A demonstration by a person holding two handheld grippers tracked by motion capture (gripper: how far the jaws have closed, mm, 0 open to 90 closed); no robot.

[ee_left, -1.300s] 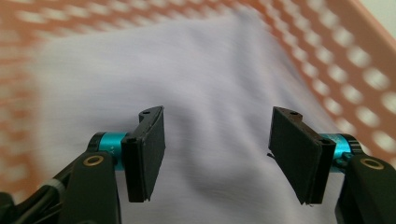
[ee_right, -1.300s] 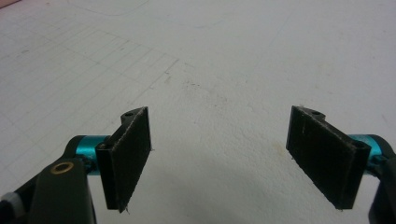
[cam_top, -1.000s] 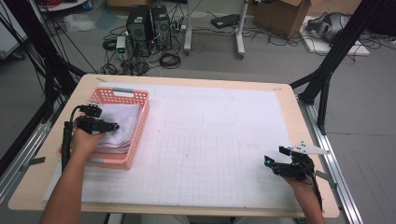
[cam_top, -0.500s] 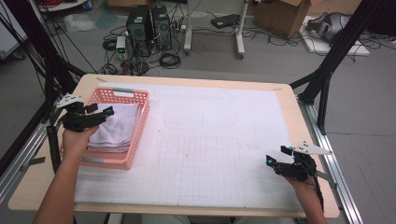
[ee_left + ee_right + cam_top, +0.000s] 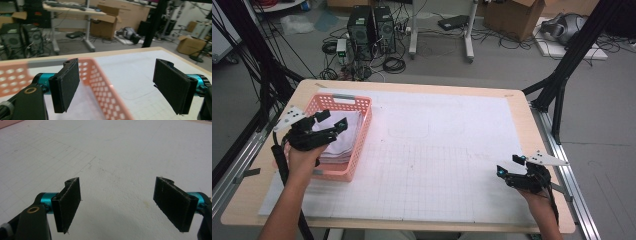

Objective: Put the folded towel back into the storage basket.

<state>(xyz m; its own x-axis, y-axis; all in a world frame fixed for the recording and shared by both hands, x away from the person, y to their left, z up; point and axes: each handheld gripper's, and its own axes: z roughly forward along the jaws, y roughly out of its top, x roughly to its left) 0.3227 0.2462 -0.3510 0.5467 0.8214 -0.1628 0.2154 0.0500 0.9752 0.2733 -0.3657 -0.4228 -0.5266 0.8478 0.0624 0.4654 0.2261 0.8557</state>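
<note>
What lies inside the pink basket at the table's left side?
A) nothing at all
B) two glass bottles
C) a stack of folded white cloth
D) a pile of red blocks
C: the high view shows folded white cloth lying in the pink basket, just beyond the open left gripper.

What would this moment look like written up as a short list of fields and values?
Setting: table covered by white gridded sheet
Container: pink basket at the table's left side
Contents: white folded cloth lying in the basket
Left gripper: above the basket, jaws just been opening, nothing between them
Right gripper: low over the sheet at the near right, jaws open, empty
</note>
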